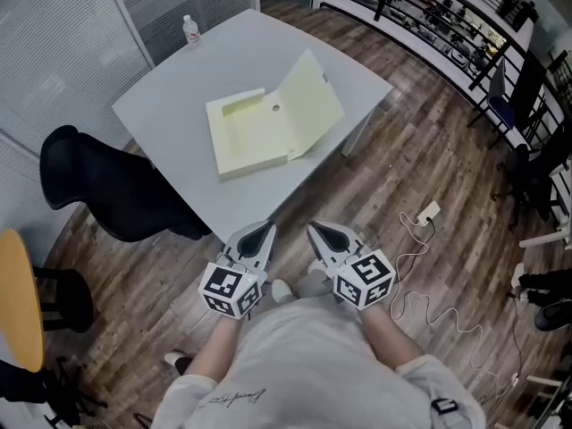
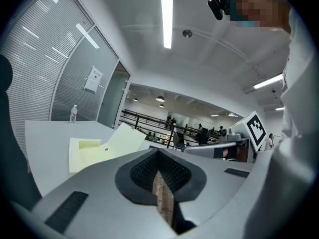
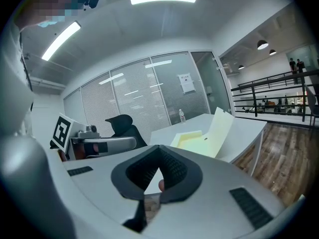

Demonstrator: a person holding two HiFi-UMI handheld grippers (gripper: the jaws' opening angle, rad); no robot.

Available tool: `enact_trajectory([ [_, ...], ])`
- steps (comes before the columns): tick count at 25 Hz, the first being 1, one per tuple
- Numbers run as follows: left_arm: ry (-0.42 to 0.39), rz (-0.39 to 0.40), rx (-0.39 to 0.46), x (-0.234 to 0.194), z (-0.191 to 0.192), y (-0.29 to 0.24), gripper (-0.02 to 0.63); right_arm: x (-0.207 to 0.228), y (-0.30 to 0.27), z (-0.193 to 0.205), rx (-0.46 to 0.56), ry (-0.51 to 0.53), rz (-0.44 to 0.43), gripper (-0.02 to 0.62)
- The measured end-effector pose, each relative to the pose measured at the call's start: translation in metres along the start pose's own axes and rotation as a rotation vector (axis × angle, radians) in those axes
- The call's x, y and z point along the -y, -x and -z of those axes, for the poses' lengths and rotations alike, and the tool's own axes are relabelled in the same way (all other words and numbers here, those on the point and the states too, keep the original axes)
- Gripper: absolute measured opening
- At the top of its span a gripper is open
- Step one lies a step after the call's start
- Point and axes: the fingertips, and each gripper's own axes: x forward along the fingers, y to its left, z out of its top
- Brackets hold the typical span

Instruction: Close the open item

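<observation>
The left gripper point(image 1: 265, 232) has its two grey, wedge-shaped jaws drawn together to a point with nothing between them; in the left gripper view point(image 2: 158, 154) the dark ribbed pads point(image 2: 142, 171) meet, leaving only a thin slit through which wood-grain floor shows. The right gripper point(image 1: 317, 232) is the same: the right gripper view point(image 3: 160, 152) shows its ribbed pads touching at the tip, empty, with a small triangular gap beneath. Both are held close to the person's body, side by side, each carrying a cube with square black-and-white markers point(image 1: 231, 290). They hang over the brown plank floor point(image 1: 402, 132), just short of the near corner of a smooth pale-grey table point(image 1: 170, 105). The open item, a flat pale-yellow box folder point(image 1: 255, 137), lies near the middle of that tabletop, well apart from both grippers. Its shallow rectangular tray rests flat, and its thin, stiff lid point(image 1: 313, 101) stands tilted up from the tray's far-right edge. A small clear plastic bottle point(image 1: 190, 29) stands upright at the table's far corner. A black padded chair point(image 1: 107, 190) sits beside the table's left edge, and a white power strip point(image 1: 429, 211) with a looping cable lies on the floor to the right.
</observation>
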Motion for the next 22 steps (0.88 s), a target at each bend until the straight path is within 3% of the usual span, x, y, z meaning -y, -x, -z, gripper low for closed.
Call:
enact_trajectory([
  [8,-0.003,0.026,0.002,-0.006,-0.004,-0.01,0.009,0.007,-0.005,0.002,-0.003,-0.023,0.019,0.012],
  [22,0.014,-0.004,0.006,-0.042,-0.019,-0.055,0.009,0.044,-0.049,-0.022,-0.005,-0.016,-0.016,0.012],
])
